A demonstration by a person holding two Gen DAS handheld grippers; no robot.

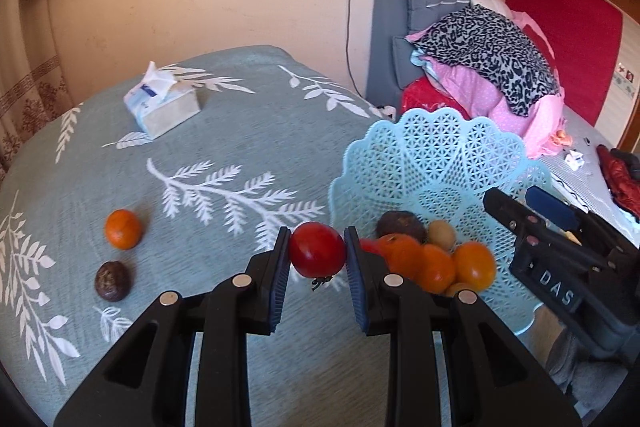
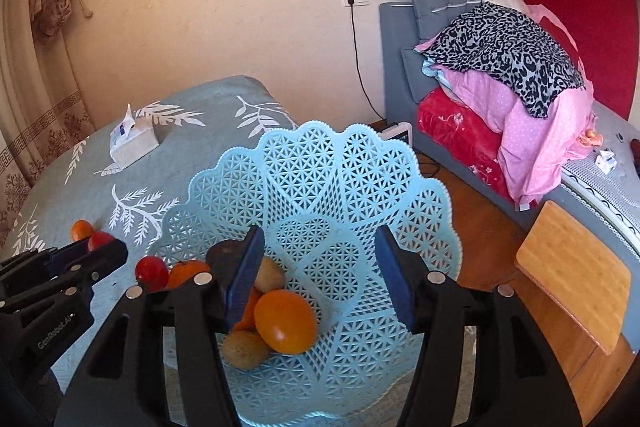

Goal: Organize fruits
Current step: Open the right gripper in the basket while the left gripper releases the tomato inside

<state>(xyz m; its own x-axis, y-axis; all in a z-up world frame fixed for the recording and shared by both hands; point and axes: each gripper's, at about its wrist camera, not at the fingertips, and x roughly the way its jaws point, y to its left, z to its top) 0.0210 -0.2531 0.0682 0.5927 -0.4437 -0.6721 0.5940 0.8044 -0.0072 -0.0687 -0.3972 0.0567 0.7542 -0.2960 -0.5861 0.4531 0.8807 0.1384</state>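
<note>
My left gripper (image 1: 317, 254) is shut on a red tomato (image 1: 317, 254) and holds it just left of the light blue lattice basket (image 1: 432, 163). The basket holds several oranges (image 1: 474, 264), a brown passion fruit (image 1: 401, 224), kiwis and a red fruit. An orange (image 1: 123, 229) and a dark passion fruit (image 1: 112, 281) lie on the tablecloth at the left. My right gripper (image 2: 318, 279) is open and empty over the basket (image 2: 328, 171), above an orange (image 2: 286, 321) and a kiwi (image 2: 245, 349). The held tomato (image 2: 100, 240) shows at the left there.
A tissue box (image 1: 162, 103) sits at the back of the teal leaf-print tablecloth (image 1: 240, 131). A bed with piled clothes (image 2: 504, 67) stands at the right. A wooden stool (image 2: 576, 279) is beside the table on the wooden floor.
</note>
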